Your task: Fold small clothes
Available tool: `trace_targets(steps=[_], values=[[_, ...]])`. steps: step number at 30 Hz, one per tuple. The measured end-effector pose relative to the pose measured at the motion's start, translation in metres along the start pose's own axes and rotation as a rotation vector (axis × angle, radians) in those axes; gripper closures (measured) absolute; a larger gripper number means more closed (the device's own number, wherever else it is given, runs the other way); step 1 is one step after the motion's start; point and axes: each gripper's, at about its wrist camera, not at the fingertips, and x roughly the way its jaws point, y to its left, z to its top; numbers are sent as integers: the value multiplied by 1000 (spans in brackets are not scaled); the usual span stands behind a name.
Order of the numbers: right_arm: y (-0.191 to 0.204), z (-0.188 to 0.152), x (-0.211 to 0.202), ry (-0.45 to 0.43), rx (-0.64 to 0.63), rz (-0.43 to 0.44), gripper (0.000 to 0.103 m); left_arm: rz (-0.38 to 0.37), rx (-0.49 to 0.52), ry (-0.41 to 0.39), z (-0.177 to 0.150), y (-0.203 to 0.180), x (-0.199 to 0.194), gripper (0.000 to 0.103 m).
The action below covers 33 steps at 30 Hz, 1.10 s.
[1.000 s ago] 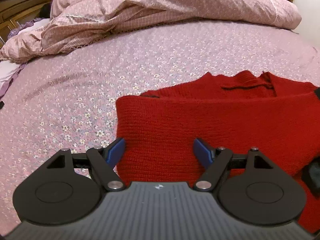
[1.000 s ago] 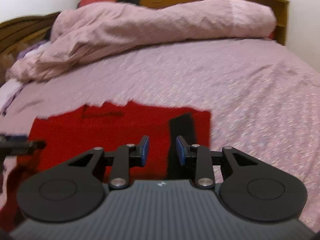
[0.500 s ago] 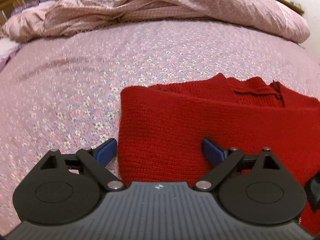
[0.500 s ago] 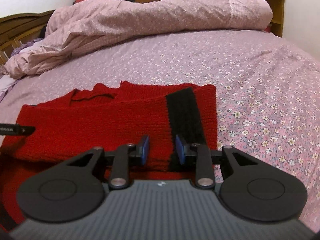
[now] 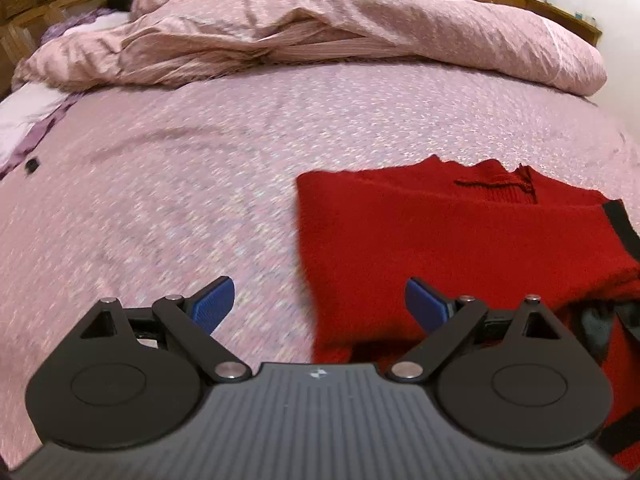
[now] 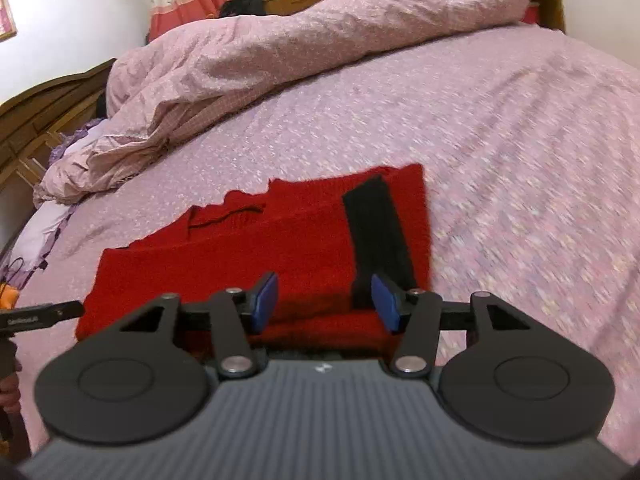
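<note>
While both tongs lifted back, left tongs (image 5: 320, 306) released, right tongs (image 6: 326, 300) newly released, red sweater (image 5: 460, 236) folded.

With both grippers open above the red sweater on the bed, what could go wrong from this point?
The left gripper straddles the red sweater's left edge, half over the floral bedsheet; closing there might pinch sheet too. The right gripper hangs by the black stripe; a shallow grasp may catch only the top layer and undo the fold.

Red knit sweater (image 5: 460, 236) with black band, apparently folded, lying flat on the floral bedspread (image 5: 180, 168)
</note>
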Motion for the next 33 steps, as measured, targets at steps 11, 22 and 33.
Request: trace_targets(steps=[11,22,33], values=[[-15,-35,-57,48,31,-32,48,-29,-27,64,-51,35,-59,8],[-34,-66,-92,114,44,-38,48,-84,-117,111,-103,54,-102,8],[-38,-97,-108,200,44,12,46,-149,-137,173,-131,56,-103,8]])
